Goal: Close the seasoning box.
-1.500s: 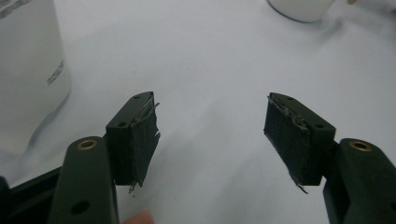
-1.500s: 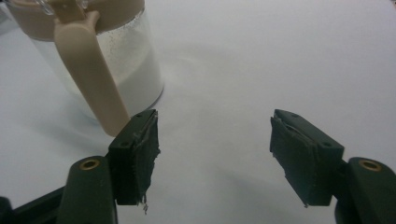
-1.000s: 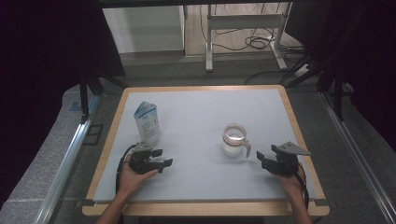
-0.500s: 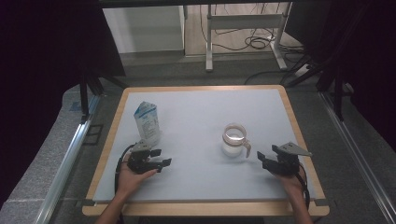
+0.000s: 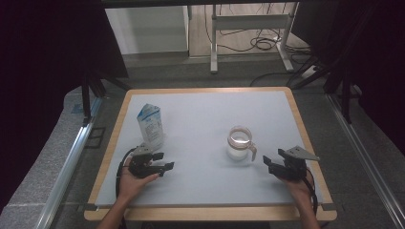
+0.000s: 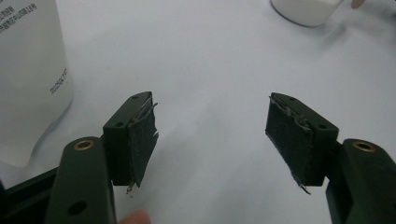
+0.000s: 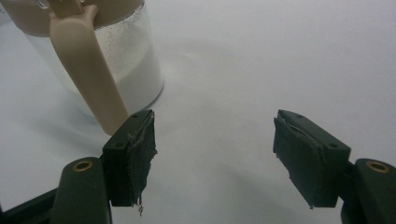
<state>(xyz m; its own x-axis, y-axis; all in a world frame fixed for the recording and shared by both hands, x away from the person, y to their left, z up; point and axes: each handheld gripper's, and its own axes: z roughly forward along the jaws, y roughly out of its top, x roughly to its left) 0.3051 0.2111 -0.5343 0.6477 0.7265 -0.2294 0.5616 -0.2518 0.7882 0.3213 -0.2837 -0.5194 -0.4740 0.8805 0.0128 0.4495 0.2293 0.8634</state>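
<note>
Here, milk carton (image 5: 151, 125) upright, jug (image 5: 239, 143) upright, handle toward right hand-held gripper (image 5: 282, 168), both hand-held grippers apart.

White table (image 5: 210, 119) (wood-rimmed) bears milk carton (image 5: 151, 125) and jug (image 5: 239, 143).

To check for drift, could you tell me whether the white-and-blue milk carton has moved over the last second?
No. The white-and-blue milk carton stands at the same spot beside the table's wooden left rim.
</note>
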